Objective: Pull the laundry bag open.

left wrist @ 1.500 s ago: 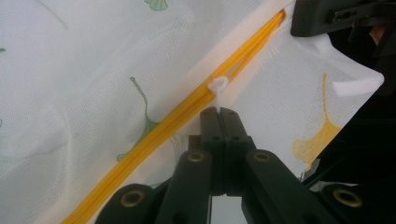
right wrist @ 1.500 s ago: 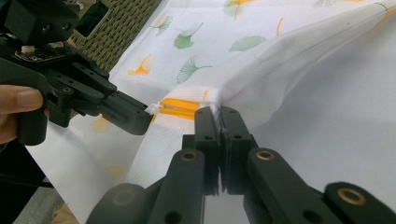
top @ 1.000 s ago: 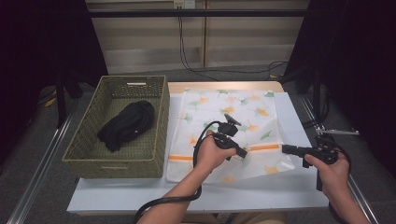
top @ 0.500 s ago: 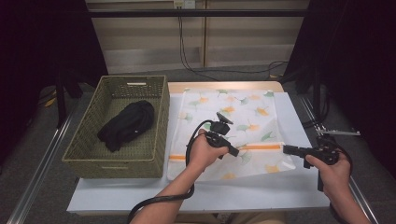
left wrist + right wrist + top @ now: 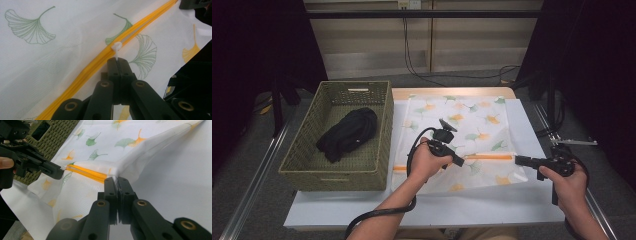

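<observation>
The white leaf-print bag lies flat in the middle of the bench. Its orange zipper runs across the near part. The left claw is pinching the little white zipper tab. The right claw is pinching the bag's edge at the zipper's end, at about 3 o'clock. To do this step well, I think the right claw should hold the cloth tight while the left one slides the tab straight along the orange line, not up. At 9 o'clock sits a green woven basket. Inside it lies a black bundle of cloth.
</observation>
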### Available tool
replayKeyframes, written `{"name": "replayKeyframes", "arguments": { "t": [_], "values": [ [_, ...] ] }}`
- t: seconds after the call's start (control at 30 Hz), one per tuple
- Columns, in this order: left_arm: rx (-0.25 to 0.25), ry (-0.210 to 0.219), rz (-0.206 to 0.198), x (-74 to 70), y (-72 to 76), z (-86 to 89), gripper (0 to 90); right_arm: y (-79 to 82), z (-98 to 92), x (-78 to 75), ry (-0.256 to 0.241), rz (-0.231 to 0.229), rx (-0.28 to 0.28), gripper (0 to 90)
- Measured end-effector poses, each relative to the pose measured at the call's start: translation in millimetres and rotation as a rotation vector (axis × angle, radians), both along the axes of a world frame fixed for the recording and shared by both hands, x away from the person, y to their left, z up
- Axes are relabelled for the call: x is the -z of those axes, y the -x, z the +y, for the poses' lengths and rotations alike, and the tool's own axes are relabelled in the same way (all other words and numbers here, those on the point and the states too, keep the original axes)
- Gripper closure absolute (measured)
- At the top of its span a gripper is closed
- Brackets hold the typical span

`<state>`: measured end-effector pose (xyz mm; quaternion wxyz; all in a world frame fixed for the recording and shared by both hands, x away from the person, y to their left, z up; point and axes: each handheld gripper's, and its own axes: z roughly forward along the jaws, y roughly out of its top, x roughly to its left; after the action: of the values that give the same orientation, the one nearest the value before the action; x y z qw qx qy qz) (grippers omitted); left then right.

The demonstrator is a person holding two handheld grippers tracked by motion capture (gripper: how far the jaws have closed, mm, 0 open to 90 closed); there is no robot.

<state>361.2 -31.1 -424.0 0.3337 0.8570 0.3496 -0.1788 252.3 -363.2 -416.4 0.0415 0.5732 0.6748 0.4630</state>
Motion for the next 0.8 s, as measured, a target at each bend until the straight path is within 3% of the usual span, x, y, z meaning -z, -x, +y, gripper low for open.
{"name": "replayKeyframes", "arguments": {
  "t": [0.03, 0.1, 0.3, 0.33, 0.4, 0.47, 0.57, 0.6, 0.63, 0.77, 0.8],
  "values": [
    [-0.022, 0.005, 0.01, -0.3, 0.9, 0.0, 90.0, -0.2, -0.6, 0.0, -0.002, 0.0, 0.001, 87.8],
    [0.007, -0.008, 0.002, -0.1, -0.7, 2.3, 90.0, 0.2, -1.6, -0.7, 0.001, 0.001, 0.003, 87.8],
    [0.003, -0.013, -0.001, -0.8, -0.6, 3.0, 90.0, 0.2, -0.5, -1.3, 0.013, -0.003, 0.007, 87.8],
    [-0.045, 0.018, 0.017, -0.3, 1.3, 1.3, 90.0, 0.0, -1.2, -1.4, 0.02, -0.009, 0.009, 87.9],
    [-0.051, 0.018, 0.021, -0.5, 1.2, 2.7, 90.0, 0.4, -1.6, -1.7, 0.019, -0.007, 0.011, 87.8],
    [-0.003, 0.0, 0.004, -0.9, -2.0, 7.5, 90.0, 0.2, -3.0, -1.0, 0.012, -0.005, 0.013, 87.8],
    [-0.002, -0.003, 0.003, -1.4, -2.1, 7.8, 90.0, 0.2, -2.7, -0.8, 0.006, -0.001, 0.015, 87.8],
    [-0.041, 0.02, 0.016, -1.3, -0.3, 6.0, 90.0, 0.1, -2.9, -0.9, 0.01, -0.006, 0.014, 87.8],
    [-0.042, 0.028, 0.017, -1.4, -0.7, 6.5, 90.0, 0.1, -2.6, -1.2, 0.01, -0.005, 0.013, 87.8],
    [-0.038, 0.015, 0.018, -2.5, -1.2, 7.8, 90.0, 0.3, -2.7, -1.6, 0.022, -0.004, 0.017, 87.8],
    [0.001, -0.008, 0.009, -3.0, -4.3, 12.5, 90.0, 0.3, -3.2, -1.4, 0.021, -0.007, 0.012, 87.8]
  ]
}}
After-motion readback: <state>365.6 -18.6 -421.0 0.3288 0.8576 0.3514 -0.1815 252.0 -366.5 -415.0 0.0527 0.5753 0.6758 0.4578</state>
